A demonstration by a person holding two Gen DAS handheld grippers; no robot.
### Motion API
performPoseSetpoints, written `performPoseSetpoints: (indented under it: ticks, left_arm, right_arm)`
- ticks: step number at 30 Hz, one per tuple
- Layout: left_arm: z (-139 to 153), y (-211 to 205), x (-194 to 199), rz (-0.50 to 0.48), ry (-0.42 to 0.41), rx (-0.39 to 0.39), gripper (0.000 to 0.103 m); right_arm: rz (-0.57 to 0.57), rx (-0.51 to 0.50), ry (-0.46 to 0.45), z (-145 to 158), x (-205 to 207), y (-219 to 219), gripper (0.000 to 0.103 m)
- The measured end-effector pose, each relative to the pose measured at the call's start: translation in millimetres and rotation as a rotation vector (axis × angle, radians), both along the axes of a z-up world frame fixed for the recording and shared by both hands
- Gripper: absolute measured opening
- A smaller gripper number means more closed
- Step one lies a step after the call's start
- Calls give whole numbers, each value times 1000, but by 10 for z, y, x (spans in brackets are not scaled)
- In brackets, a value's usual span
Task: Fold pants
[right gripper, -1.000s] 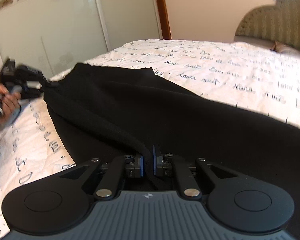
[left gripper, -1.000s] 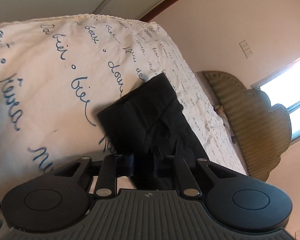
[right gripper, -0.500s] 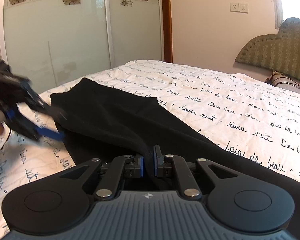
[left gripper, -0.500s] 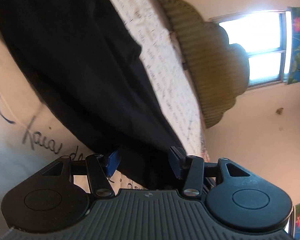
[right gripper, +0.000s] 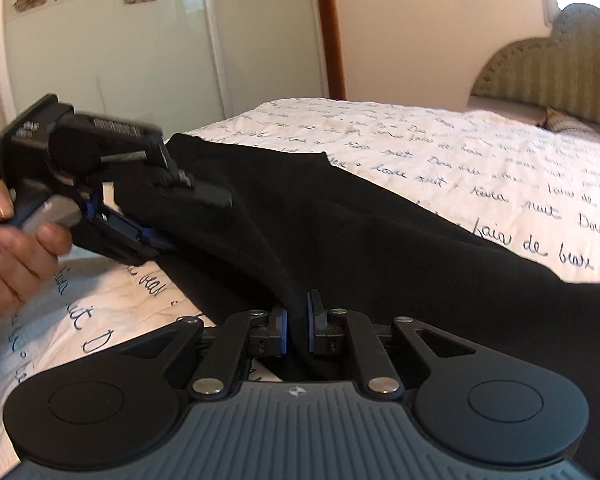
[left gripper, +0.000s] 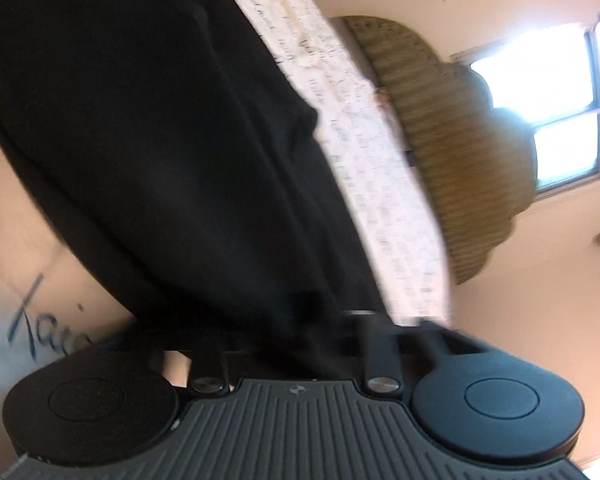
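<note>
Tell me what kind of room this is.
Most likely a bedroom: a bed with a script-printed bedspread, a padded headboard, and glass sliding doors like a wardrobe's.

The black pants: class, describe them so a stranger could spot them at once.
Start at the wide bed, covered in a white quilt printed with dark cursive words. The black pants sprawl across its near side, pinched by the right gripper. They are the only plain, unprinted dark cloth there.

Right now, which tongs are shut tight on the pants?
The right tongs, pads pinching a fold of the pants. The left tongs are spread, fabric loose between them.
</note>
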State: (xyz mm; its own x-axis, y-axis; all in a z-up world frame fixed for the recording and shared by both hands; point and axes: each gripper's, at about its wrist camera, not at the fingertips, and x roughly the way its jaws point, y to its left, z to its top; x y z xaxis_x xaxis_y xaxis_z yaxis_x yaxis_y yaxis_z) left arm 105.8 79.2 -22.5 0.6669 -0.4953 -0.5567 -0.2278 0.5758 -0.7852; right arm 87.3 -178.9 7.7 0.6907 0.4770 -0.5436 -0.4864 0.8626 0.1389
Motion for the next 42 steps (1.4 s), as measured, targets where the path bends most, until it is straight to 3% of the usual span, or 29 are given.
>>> performPoseSetpoints:
  ticks: [1, 3, 5, 6, 8, 12, 15, 23, 28, 31, 34, 38, 42]
  left_arm:
    - [-48, 26, -8, 7, 19, -12, 3]
    - [-29, 68, -45, 7, 18, -29, 3]
    - [39, 96, -56, -12, 11, -16, 3]
    - [59, 122, -54, -20, 17, -21, 3]
    - [73, 180, 8, -33, 31, -41, 3]
    - [170, 232, 21, -52, 20, -82, 3]
    - [237, 152, 42, -61, -6, -103, 2]
    - [331, 166, 24, -68, -33, -159, 2]
    - [299, 159, 30, -71, -42, -165, 2]
    - [263, 192, -8, -68, -30, -156, 3]
    - [187, 204, -16, -65, -2, -151, 3]
    - [75, 218, -26, -67, 38, -150, 3]
    - [-15, 210, -7, -64, 67, -146, 3]
  right_arm:
    - [-13, 11, 18, -3, 12, -9, 13]
    - [-56, 48, 44, 6, -7, -92, 32]
    - [-150, 104, 59, 76, -65, -257, 78]
    - [-202, 177, 55, 118, -153, -426, 83]
    - [-307, 403, 69, 169, -339, -893, 83]
    - [-601, 868, 191, 39, -735, -1893, 83]
    - [-691, 1066, 296, -151, -894, -2256, 83]
    - [-573, 979, 471, -209, -533, -1822, 83]
    - [-523, 995, 537, -260, -257, -1584, 83]
    - [-571, 1124, 462, -320, -273, -1720, 83]
    - [-722, 1269, 282, -341, -536, -2048, 83]
    - [-952, 1347, 83, -434, -1012, -2527, 82]
    - [-986, 1386, -2, -416, -1246, -2703, 79]
